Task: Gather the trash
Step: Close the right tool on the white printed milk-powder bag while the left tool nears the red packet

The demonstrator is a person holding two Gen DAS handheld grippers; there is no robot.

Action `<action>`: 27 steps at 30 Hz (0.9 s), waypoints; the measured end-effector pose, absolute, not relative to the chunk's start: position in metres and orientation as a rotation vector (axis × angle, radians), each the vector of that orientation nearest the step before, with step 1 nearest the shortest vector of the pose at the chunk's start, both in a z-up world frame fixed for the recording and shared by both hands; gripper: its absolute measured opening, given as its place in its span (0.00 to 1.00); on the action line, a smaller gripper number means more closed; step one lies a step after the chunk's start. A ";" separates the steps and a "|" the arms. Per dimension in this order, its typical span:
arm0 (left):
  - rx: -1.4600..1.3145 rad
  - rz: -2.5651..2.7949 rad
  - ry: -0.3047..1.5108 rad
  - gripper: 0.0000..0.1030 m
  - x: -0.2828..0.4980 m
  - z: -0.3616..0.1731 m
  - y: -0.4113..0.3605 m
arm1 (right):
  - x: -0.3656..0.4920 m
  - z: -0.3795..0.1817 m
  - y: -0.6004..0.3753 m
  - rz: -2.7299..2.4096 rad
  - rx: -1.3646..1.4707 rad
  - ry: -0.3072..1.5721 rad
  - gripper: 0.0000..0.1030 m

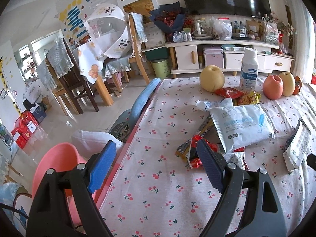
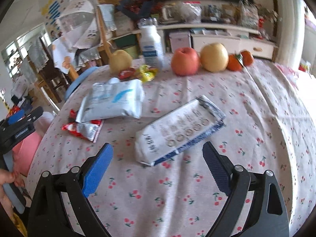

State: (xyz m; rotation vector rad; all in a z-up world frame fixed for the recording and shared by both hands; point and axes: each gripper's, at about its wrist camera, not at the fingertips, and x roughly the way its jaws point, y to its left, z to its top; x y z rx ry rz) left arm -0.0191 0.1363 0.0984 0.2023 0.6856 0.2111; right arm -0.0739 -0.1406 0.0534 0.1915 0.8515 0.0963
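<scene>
Wrappers lie scattered on the cherry-print tablecloth (image 1: 158,177). A white and blue wipes pack (image 1: 242,125) rests over red and silver snack wrappers (image 1: 194,156). Red (image 1: 229,92) and yellow wrappers (image 1: 249,96) lie by the fruit. A long white and blue packet (image 2: 177,130) lies flat just ahead of my right gripper (image 2: 158,165), which is open and empty. My left gripper (image 1: 156,158) is open at the table's left edge, its right finger just short of the red wrappers. That packet (image 1: 296,148) also shows at the right of the left wrist view.
A pink bin (image 1: 57,169) stands below the table's left edge, with a blue chair (image 1: 144,96) beside it. Pears (image 1: 211,78), an apple (image 1: 273,86), oranges (image 2: 240,59) and a white bottle (image 1: 249,69) line the table's far side. A hand (image 2: 6,185) shows at the left.
</scene>
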 end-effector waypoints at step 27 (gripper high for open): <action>0.272 0.119 0.725 0.82 -0.016 0.082 0.103 | -0.025 0.023 -0.164 0.076 0.292 0.920 0.89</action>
